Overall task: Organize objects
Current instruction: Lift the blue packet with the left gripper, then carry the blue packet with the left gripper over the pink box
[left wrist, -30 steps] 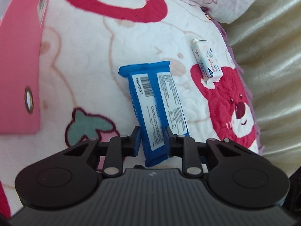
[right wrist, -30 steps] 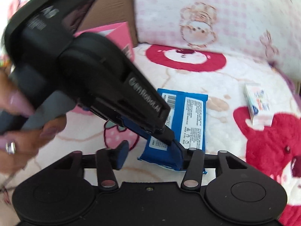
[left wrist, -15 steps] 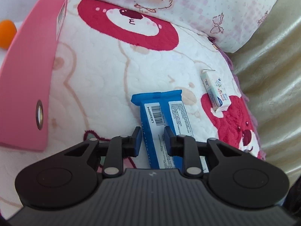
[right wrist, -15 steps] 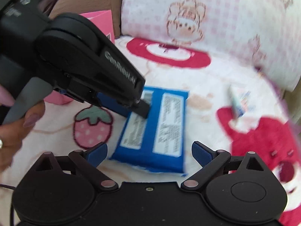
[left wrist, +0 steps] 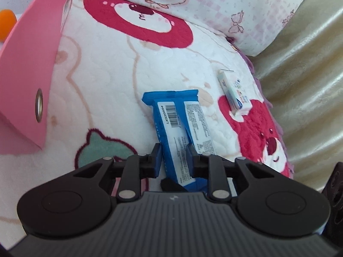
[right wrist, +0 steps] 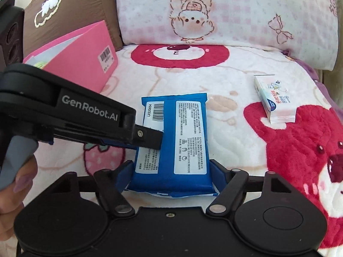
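While L gripper (left wrist: 174,160) pinches blue pack (right wrist: 171,141), R gripper (right wrist: 171,171) fingers straddle it closing; contact unclear, near end hidden.

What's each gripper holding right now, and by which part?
Left gripper pinches the blue wipes pack by its left long edge. Right gripper straddles the pack's near end, jaws just closing, pads about at its sides; grip not confirmed.

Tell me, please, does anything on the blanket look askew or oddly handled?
Yes: the blue packet is pinched along its back seam flap by the left gripper, so it bunches, while the right gripper straddles its near end. The small white box lies skewed, apart.
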`<state>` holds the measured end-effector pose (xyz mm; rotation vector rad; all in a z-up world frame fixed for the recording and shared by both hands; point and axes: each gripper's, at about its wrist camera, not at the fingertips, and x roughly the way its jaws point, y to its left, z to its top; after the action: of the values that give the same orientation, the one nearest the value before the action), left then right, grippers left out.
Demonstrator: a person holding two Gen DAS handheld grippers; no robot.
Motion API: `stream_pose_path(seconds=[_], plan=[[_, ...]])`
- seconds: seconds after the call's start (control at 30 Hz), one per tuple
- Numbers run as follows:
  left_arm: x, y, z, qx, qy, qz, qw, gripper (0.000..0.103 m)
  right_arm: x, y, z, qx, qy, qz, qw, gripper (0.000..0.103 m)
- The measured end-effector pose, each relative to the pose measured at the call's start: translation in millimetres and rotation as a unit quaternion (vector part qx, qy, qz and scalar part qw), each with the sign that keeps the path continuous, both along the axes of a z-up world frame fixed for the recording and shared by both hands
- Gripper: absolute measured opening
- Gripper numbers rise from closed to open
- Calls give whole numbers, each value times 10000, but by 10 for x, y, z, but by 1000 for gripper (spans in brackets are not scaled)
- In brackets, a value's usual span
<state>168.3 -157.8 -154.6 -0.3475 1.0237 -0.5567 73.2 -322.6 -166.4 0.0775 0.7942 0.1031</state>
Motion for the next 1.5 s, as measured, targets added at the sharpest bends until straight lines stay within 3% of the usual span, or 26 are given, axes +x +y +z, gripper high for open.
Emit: stream_pose_path(seconds=[0.33, 0.5, 0.6, 0.73, 0.87, 0.93, 1.1, 1.5], plan=[[-229, 22, 76, 135, 42, 6, 9999, 20, -179, 75, 37, 255, 144, -92, 9995, 76], [-322, 49, 137, 427, -12, -39, 9991, 20, -220, 146, 23, 297, 201, 80, 9993, 76], [-314, 139, 151, 101, 254, 104, 9996, 20, -227, 174, 30, 240, 234, 52, 9994, 76], [-373, 174, 336, 198, 153, 88, 9996, 20, -286, 209, 172, 377, 142, 105, 9991, 76], [-432, 91, 545, 910, 29, 29, 9958, 20, -384, 369, 309, 300, -71, 300, 9991, 76], [-475, 79, 628, 1086, 6, 83, 9941, 20, -412, 449, 328, 216, -116, 324, 9992, 76], [-590, 236, 924, 1050, -146, 122, 9943, 20, -501, 526, 559, 314, -270, 378, 9984, 76], [-796, 559, 1348, 1083, -103, 124, 9940, 20, -627, 817, 966, 453, -18, 509, 9977, 77]])
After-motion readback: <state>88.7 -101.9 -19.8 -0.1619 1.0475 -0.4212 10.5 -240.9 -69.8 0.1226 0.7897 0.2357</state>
